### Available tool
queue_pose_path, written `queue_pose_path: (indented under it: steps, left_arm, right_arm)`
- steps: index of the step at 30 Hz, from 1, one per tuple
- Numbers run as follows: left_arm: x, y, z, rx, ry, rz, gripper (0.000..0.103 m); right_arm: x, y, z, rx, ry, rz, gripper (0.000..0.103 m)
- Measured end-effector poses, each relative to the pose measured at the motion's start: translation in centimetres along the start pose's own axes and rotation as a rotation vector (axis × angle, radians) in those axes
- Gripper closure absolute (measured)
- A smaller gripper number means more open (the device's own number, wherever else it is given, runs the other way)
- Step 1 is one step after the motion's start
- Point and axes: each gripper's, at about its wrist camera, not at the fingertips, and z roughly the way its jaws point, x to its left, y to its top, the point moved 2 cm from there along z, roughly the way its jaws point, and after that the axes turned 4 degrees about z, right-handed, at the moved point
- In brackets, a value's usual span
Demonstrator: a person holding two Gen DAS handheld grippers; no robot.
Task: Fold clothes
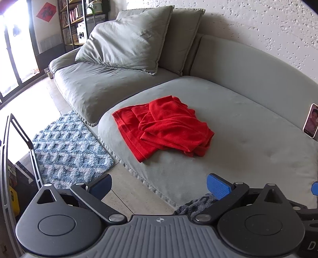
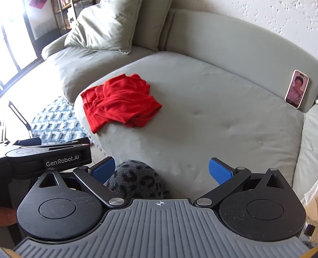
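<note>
Red garment [image 1: 163,127] lay crumpled on the sofa cushion [image 1: 248,139], well apart from both grippers, left [image 1: 159,186] and right [image 2: 162,170], fingers spread, empty. Soft, light, limp; best pinched at the hemmed edge.

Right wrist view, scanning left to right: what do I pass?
Blue rug → red garment → bare sofa seat → phone propped against the backrest.

"genrobot.ai" on the left gripper [image 2: 59,156] body (white lettering); "福" on red wall paper [image 1: 47,12].
</note>
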Motion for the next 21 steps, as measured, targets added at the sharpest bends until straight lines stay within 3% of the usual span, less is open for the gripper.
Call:
queue_pose_path:
  steps: [21]
  left_arm:
    - [0.03, -0.06, -0.02, 0.000, 0.007, -0.023, 0.001]
  right_arm:
    - [-0.02, 0.16, 0.56, -0.004, 0.023, 0.011, 0.000]
